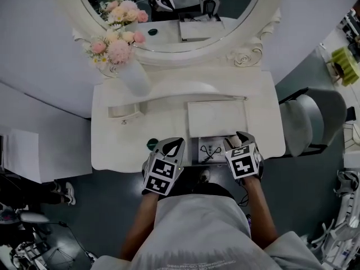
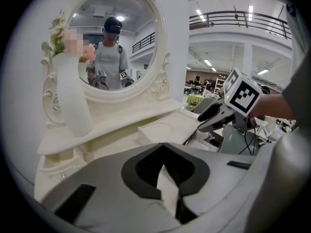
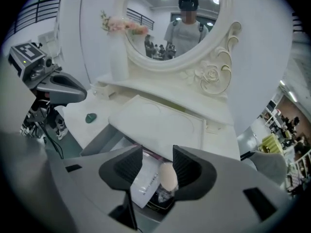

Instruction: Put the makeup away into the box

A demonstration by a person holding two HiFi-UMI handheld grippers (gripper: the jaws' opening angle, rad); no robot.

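Soft, even light from ceiling strip lamps casts faint shadows, both gripper views bulge into dark corners, and the left hand-held gripper looks blurred.

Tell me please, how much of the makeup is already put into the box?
Done: the box already holds a beige sponge and a packet. In hand: the right gripper hangs open and empty above it. Remaining: the small green item lies on the table, probably next.

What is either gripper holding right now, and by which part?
Nothing. The right gripper is open above the drawer, and the beige sponge lies in the drawer beneath its jaws. The left gripper has its jaws together with nothing between them.
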